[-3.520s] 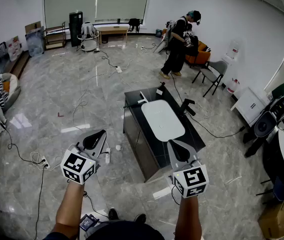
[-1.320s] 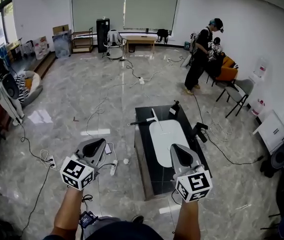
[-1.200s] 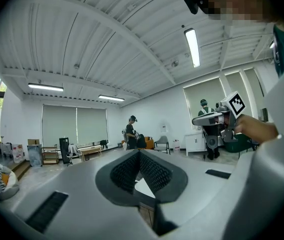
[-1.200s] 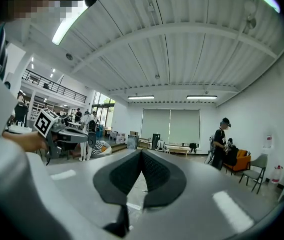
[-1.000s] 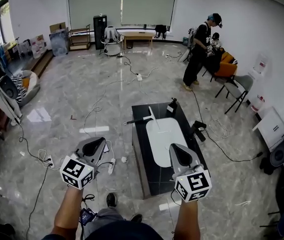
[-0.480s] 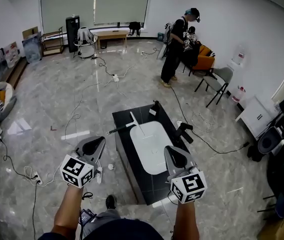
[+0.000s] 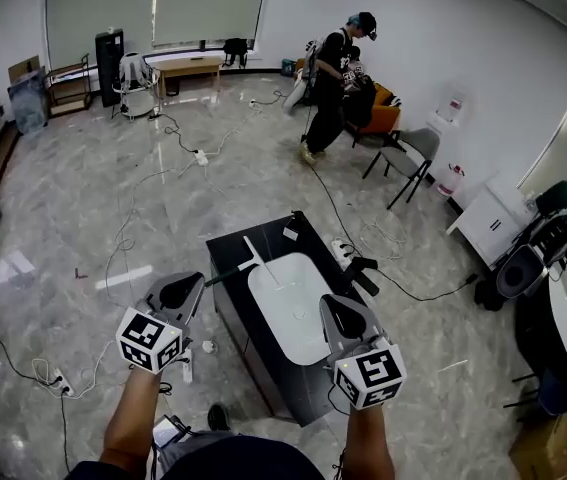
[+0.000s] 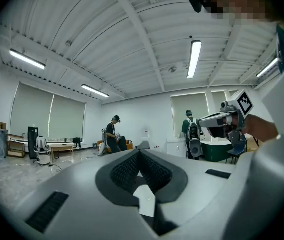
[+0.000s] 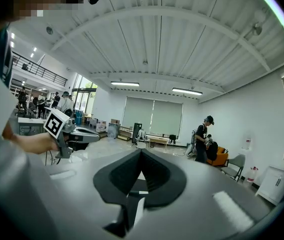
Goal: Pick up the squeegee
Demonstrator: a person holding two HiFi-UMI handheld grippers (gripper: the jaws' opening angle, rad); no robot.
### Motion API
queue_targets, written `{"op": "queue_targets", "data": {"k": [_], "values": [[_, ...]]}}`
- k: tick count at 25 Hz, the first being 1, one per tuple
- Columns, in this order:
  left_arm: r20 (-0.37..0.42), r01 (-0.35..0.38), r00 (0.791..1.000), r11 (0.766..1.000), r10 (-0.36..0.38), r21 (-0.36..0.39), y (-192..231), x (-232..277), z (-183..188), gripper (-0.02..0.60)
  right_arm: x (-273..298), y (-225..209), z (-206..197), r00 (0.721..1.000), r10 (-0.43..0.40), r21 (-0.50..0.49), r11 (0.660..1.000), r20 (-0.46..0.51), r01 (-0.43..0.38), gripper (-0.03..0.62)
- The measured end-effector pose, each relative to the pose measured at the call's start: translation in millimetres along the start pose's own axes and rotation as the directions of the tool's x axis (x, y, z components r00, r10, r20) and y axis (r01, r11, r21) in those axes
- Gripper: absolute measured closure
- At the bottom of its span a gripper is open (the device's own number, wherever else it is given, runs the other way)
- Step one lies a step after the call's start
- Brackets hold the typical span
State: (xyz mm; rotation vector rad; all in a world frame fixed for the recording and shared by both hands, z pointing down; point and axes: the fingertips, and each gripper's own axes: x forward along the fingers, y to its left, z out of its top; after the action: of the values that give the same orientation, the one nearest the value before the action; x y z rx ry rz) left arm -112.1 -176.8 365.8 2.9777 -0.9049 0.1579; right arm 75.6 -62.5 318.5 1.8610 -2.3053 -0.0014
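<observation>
The squeegee [image 7: 261,260], a thin white blade on a dark handle that sticks out over the left edge, lies at the far left of the low black table [image 7: 231,303], beside a white oval basin [image 7: 298,313]. My left gripper [image 7: 195,279] is shut and empty, held over the floor just left of the table, short of the handle. My right gripper [image 7: 329,301] hovers over the basin's right side, jaws together with nothing between them. The left gripper view shows only the closed left gripper [image 8: 139,152] against the room, and the right gripper view likewise shows only the right gripper [image 9: 140,151].
A black device [image 7: 359,272] hangs off the table's right edge and a small item [image 7: 291,233] sits at its far end. Cables [image 7: 138,218] trail over the marble floor. A person [image 7: 328,83] stands by an orange chair [image 7: 388,118] and a grey chair [image 7: 408,163].
I have walked closer to the table, which now sits lower and more central in the head view. Both grippers have travelled forward with me, still closed.
</observation>
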Motion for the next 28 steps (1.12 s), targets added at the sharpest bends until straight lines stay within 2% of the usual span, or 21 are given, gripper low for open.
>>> {"op": "queue_targets", "data": {"k": [6,15,28], "values": [[-0.02,0.045,0.999,0.999,-0.046,-0.026,45,30,-18,0.576,42,0,0,0.999,-0.039,0.0,0.999,-0.026,0.039,0.585],[-0.069,0.075,0.995,0.997,-0.077,-0.03,67,65,-42,0.575,81,-13,-19,0.999,-0.028,0.04,0.999,-0.041,0.03,0.585],[-0.163,-0.041,0.986,0.999,0.038,-0.015,74,93,-62,0.576,123,-59,-34,0.994,0.106,0.088,0.991,-0.015,-0.104,0.585]]}}
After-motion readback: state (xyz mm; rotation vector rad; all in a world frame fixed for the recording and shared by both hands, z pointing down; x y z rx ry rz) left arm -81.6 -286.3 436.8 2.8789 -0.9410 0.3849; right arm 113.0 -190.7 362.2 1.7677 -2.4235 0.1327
